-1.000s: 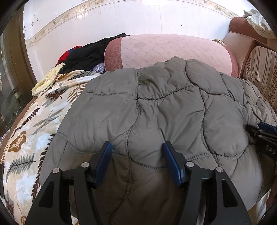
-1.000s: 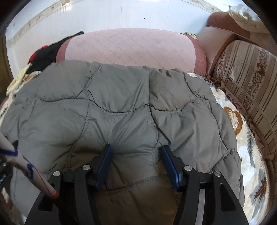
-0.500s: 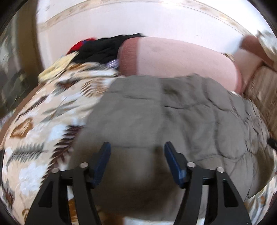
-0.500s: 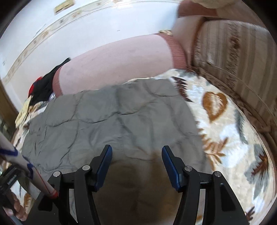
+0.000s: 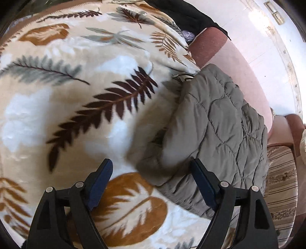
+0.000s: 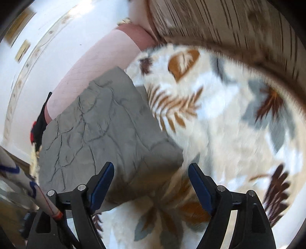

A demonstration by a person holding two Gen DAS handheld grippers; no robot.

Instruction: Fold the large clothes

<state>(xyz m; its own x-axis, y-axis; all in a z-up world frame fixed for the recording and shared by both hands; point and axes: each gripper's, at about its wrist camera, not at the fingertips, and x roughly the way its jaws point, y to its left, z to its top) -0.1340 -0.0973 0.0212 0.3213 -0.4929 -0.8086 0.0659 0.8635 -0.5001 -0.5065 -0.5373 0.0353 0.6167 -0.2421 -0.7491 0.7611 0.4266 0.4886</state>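
**Two open grippers beside a folded jacket**

Two wrist views are given, both blurred. A grey quilted jacket (image 5: 216,138) is seen lying in a compact, folded bundle on a leaf-print blanket (image 5: 76,92), against a pink bolster (image 5: 239,63) at 1 o'clock. In the left view the jacket's near corner lies between the jaws of the left gripper (image 5: 152,182), which are opening and press on nothing. In the right view the jacket (image 6: 103,134) sits at 10 o'clock; the right gripper (image 6: 151,182) is likewise opening, with only the bundle's corner by its left jaw.

The fold is judged to have been released. Next, either a further fold or a fresh garment is called for; dark clothes (image 5: 187,15) lie beyond the bolster.
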